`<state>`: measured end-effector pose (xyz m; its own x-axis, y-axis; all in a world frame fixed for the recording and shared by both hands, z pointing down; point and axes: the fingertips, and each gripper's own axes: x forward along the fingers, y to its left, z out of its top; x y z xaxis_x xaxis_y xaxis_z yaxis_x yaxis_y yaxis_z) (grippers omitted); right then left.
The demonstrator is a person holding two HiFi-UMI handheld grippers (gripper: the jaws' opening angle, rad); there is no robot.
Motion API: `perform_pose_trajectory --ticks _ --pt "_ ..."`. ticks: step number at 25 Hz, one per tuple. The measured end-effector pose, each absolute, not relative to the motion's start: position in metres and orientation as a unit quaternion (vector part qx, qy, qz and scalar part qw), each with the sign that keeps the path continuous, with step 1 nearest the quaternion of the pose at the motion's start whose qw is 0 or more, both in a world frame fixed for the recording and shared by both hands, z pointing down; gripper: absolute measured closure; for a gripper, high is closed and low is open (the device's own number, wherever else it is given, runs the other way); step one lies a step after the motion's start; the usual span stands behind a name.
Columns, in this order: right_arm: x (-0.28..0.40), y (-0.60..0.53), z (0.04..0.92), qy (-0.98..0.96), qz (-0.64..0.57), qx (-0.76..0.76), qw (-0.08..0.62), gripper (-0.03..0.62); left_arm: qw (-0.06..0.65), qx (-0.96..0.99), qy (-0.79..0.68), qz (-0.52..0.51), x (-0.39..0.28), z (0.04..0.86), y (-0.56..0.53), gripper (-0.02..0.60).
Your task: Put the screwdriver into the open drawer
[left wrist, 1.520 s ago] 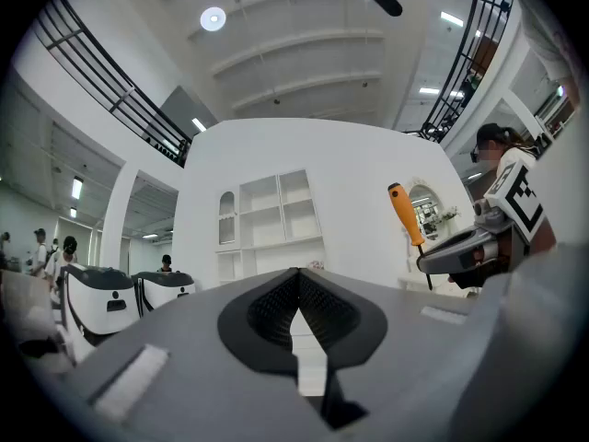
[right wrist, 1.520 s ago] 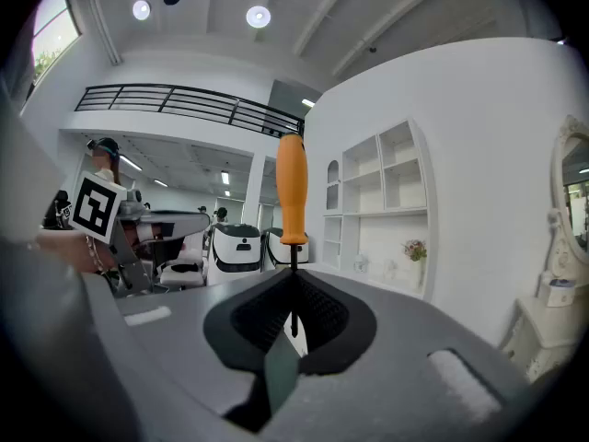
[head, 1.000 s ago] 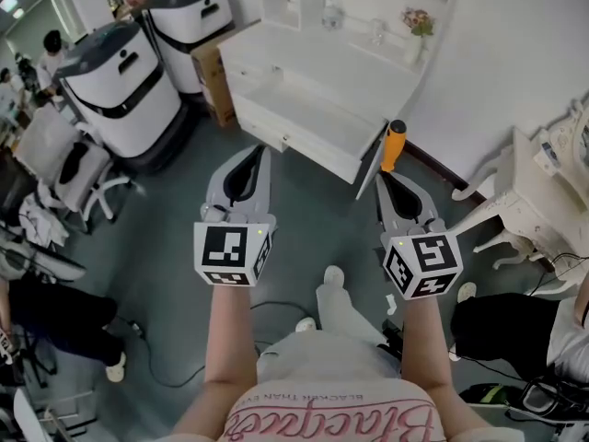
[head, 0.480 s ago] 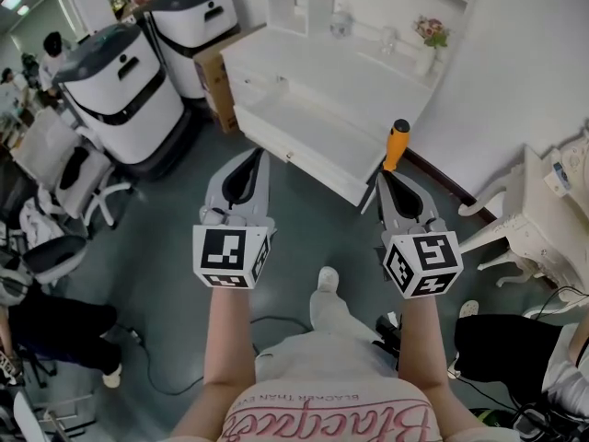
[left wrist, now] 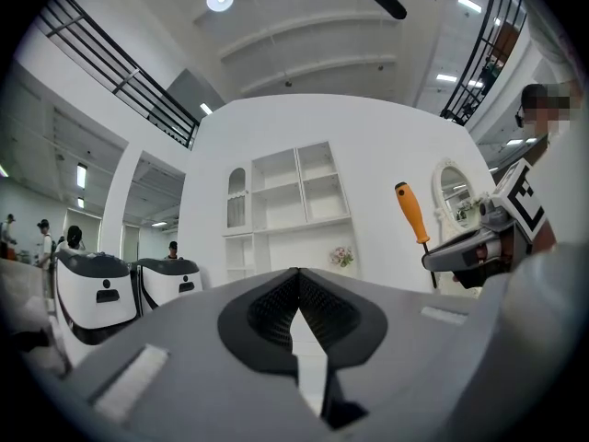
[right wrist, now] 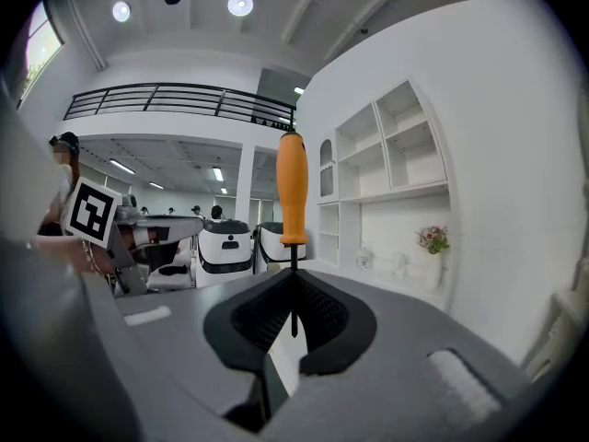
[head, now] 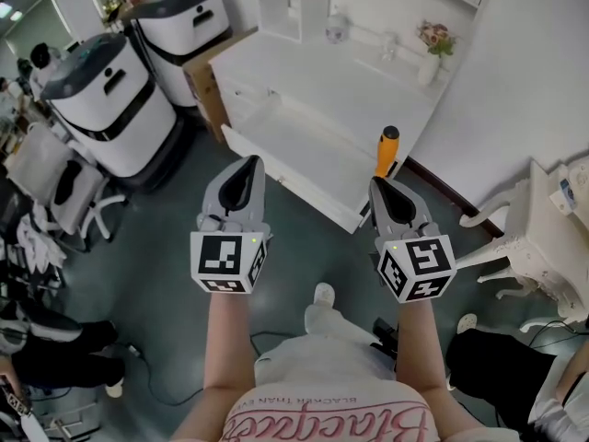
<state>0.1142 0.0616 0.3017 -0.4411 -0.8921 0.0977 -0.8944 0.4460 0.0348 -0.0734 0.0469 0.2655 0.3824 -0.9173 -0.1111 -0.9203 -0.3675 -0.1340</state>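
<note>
Right gripper (head: 381, 185): my jaws pinch the shaft of the screwdriver (head: 388, 148), its orange handle standing past the tips, near the right front corner of the open drawer (head: 304, 153). Left gripper (head: 249, 162): my jaws are pressed together, nothing between them.

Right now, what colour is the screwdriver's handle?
Orange screwdriver handle, clearest in right gripper view.

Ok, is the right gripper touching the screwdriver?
Touching. In the right gripper view, the right gripper is shut on the thin shaft of the screwdriver. The orange handle stands upright above the jaws.
</note>
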Motion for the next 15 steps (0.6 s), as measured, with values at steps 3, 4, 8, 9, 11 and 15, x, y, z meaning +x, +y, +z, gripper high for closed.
perform_pose_trajectory --ticks 3,4,8,9,11,15 --pt "0.124 0.034 0.306 -0.852 0.021 0.52 0.054 0.583 0.079 -0.826 0.558 0.004 -0.064 0.268 0.02 0.565" --pt "0.126 0.025 0.308 -0.854 0.024 0.517 0.055 0.583 0.076 -0.826 0.558 0.002 -0.061 0.27 0.012 0.565" --pt "0.133 -0.01 0.313 -0.861 0.031 0.503 0.062 0.583 0.072 -0.822 0.565 -0.004 -0.052 0.271 -0.021 0.565" --pt "0.134 -0.018 0.315 -0.863 0.033 0.5 0.063 0.583 0.069 -0.82 0.568 -0.003 -0.05 0.271 -0.029 0.565" --pt "0.136 -0.032 0.318 -0.867 0.038 0.492 0.067 0.583 0.066 -0.816 0.574 -0.004 -0.047 0.273 -0.042 0.565" --pt "0.14 -0.053 0.325 -0.874 0.046 0.479 0.075 0.583 0.067 -0.814 0.576 -0.022 -0.038 0.278 -0.06 0.565"
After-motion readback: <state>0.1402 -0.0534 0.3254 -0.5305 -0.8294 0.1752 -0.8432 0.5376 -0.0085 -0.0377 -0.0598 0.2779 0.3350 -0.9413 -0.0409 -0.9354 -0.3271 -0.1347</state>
